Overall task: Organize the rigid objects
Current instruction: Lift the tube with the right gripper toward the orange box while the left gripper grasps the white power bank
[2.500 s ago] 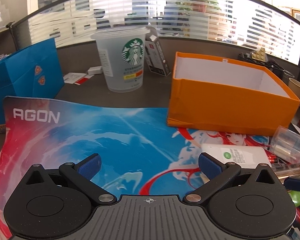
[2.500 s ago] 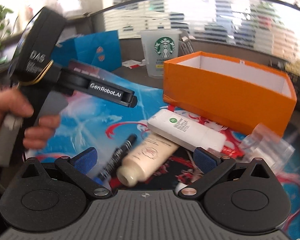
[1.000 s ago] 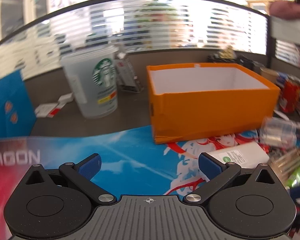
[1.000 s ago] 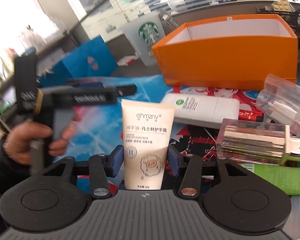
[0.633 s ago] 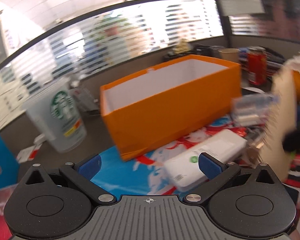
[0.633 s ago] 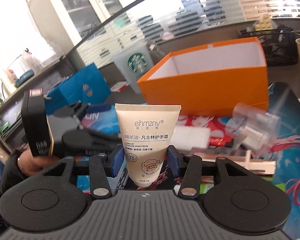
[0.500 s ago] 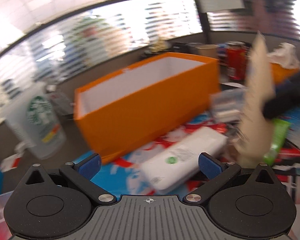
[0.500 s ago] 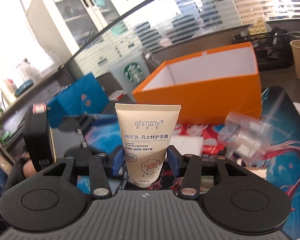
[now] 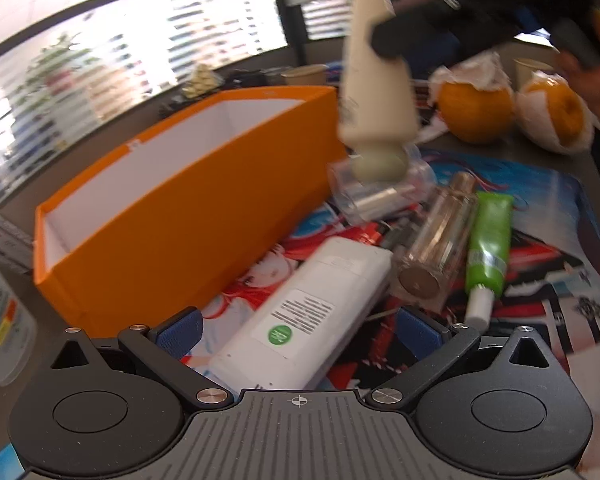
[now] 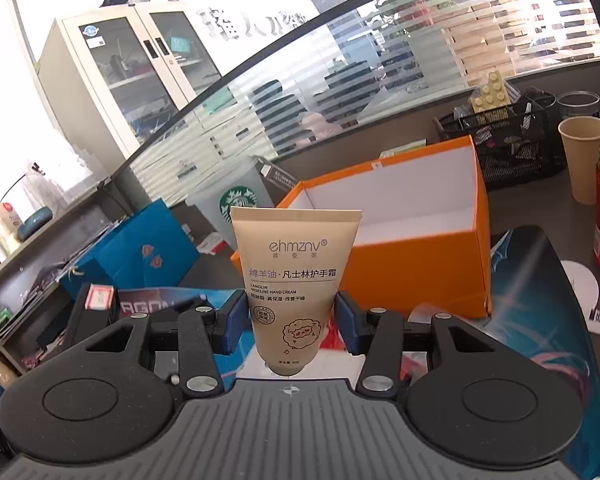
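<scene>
Blue pads (image 10: 346, 322) of my right gripper (image 10: 290, 322) clamp a beige hand-cream tube (image 10: 294, 280), held in the air before the open orange cardboard box (image 10: 420, 276). My left gripper (image 9: 298, 326) gapes wide over a white rectangular bottle (image 9: 300, 312) on the printed mat (image 9: 540, 264).

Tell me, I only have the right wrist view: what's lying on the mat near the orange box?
Observer: A white bottle lies flat between the open left gripper fingers, not gripped.
Operator: Anything beyond it?
Observer: A green tube and a clear bottle lie side by side, with a clear plastic case behind them against the orange box.
Operator: Where does my hand cream tube hang?
Observer: The hand cream tube hangs cap down in the right gripper, above that case, beside the box, not over its opening.
</scene>
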The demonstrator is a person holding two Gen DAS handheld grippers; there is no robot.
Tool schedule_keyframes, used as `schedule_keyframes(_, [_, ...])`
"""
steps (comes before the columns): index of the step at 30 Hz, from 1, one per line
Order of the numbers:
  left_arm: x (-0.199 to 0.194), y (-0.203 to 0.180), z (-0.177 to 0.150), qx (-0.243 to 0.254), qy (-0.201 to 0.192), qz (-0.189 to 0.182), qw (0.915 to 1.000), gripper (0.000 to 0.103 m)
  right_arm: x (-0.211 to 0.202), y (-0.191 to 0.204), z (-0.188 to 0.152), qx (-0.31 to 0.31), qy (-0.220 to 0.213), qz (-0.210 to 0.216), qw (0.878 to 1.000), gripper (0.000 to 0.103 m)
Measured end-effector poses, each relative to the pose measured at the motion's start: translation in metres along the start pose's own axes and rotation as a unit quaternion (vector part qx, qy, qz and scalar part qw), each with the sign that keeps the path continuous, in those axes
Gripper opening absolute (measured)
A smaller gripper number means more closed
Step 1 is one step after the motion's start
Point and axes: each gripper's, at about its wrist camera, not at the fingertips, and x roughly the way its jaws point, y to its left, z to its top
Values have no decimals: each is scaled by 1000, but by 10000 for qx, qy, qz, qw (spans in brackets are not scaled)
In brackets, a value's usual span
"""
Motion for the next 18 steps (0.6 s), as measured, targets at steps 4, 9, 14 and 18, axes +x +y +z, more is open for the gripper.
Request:
schedule_keyframes(4, [11,8,-1,114,110,-274,9995,102,4,-1,7,-30,-51,-2,10000,44])
schedule_keyframes(9, [26,22,-1,-62,260,-438,9987,87,14,-4,16,3,-109,26,9999,44])
schedule_keyframes(14, [27,27,-4,-136,274,-611,9977,80,20,-7,27,-18,-181,51,9998,44])
schedule_keyframes(18, [25,30,-3,-229,259,-842,9958,52,29,-12,36,-37,-159,38,9999,44])
